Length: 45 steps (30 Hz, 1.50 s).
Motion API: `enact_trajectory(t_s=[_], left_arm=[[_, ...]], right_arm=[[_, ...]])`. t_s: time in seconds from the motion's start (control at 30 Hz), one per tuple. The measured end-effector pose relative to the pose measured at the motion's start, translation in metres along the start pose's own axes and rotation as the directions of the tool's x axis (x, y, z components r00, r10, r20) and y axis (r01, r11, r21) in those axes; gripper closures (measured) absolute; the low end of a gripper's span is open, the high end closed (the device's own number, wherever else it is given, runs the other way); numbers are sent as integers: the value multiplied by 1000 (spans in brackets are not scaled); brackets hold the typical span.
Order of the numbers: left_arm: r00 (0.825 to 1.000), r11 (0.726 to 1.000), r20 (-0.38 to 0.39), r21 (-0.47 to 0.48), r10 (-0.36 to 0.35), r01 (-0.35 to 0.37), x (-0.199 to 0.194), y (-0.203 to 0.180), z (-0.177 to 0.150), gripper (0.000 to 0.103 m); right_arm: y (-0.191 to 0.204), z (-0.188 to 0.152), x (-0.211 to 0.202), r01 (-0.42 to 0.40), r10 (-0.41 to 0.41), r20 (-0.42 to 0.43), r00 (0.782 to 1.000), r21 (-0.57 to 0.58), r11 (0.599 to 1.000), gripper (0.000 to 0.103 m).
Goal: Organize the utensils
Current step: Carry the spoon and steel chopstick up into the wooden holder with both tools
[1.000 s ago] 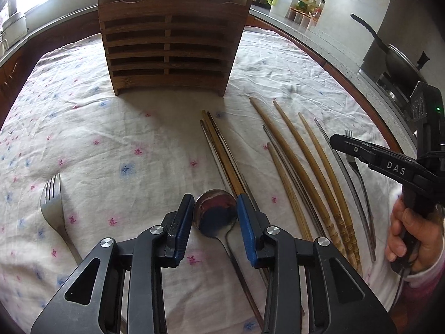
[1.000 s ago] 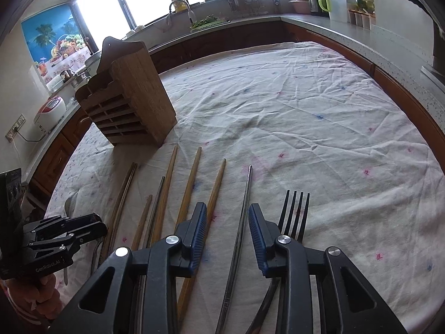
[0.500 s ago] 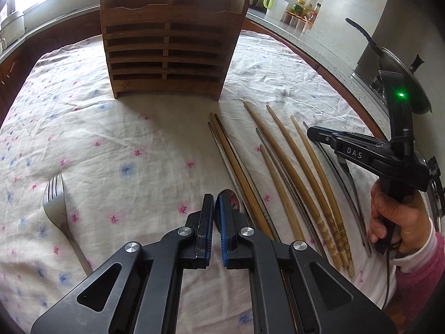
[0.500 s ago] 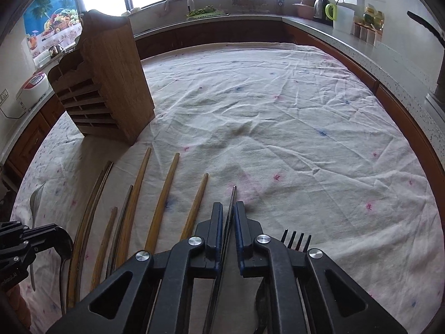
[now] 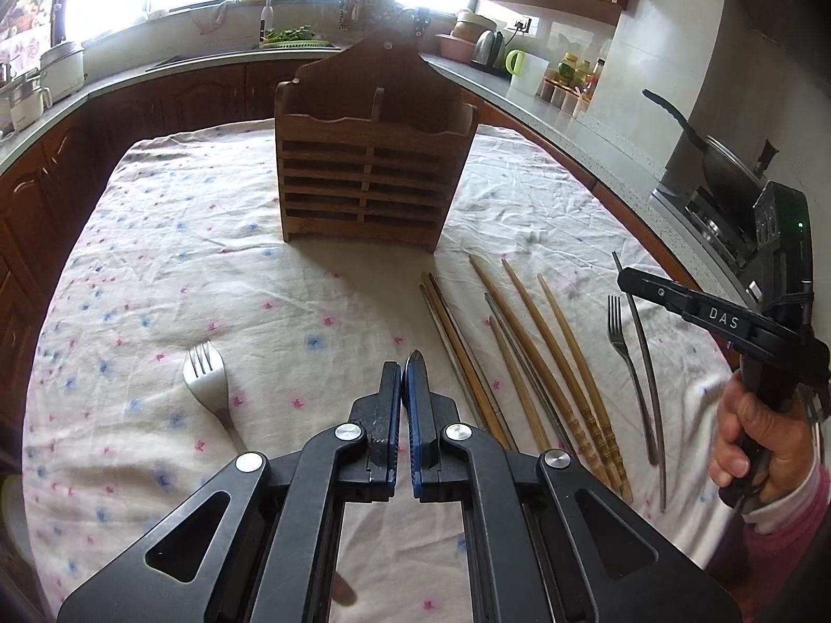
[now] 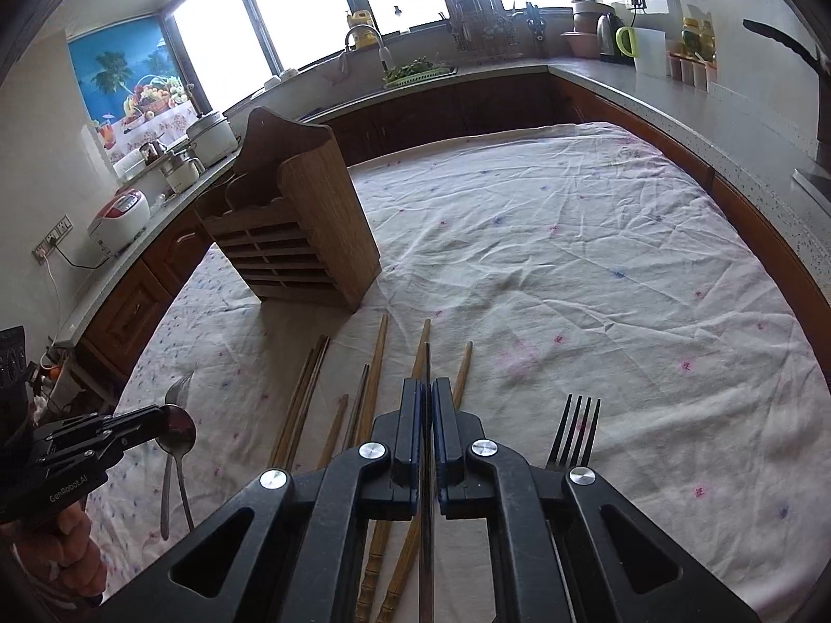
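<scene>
Left wrist view — left gripper [image 5: 404, 389] fingers clamped edge-on on a spoon [image 6: 179, 428], lifted off the bench [image 5: 311, 311] | right gripper [image 6: 427, 405] pinching a metal chopstick [image 6: 427, 363] | rack [image 5: 371, 176] well ahead | risk — thin grips let either utensil swivel, slip, or miss its slot

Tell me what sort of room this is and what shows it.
A home kitchen, most likely. A curved steel tap stands at a sink under the windows, a red and white rice cooker sits on the grey counter, and a black lidded wok rests on the stove.
</scene>
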<state>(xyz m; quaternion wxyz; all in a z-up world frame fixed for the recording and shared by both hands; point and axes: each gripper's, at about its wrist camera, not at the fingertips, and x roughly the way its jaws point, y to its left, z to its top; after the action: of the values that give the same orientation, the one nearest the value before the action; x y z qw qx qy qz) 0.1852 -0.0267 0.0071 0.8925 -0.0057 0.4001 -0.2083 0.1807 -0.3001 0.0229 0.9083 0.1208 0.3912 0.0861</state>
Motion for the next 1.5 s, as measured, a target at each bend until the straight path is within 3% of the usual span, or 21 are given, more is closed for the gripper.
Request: enact_trajectory(t_s=[0.4,0.73,1.13,1.5], left_arm=[[989,999,142,-41,32,-26,-61,17,12,101],[961,989,246,-99,127,-106,-88,38,32,101],[896,967,372,-166,243,-193,-103,56,79,101],[809,935,477,-251,344,-250,-94,73,142,101]], right_arm=[[29,21,-62,-90,91,142,986,-18,996,99],[52,46,-81,-108,123,246,961,-73,991,99],[65,78,-79,-132,157,303,940,-101,986,99],[78,128,-85,-144,178,402,898,-113,983,99]])
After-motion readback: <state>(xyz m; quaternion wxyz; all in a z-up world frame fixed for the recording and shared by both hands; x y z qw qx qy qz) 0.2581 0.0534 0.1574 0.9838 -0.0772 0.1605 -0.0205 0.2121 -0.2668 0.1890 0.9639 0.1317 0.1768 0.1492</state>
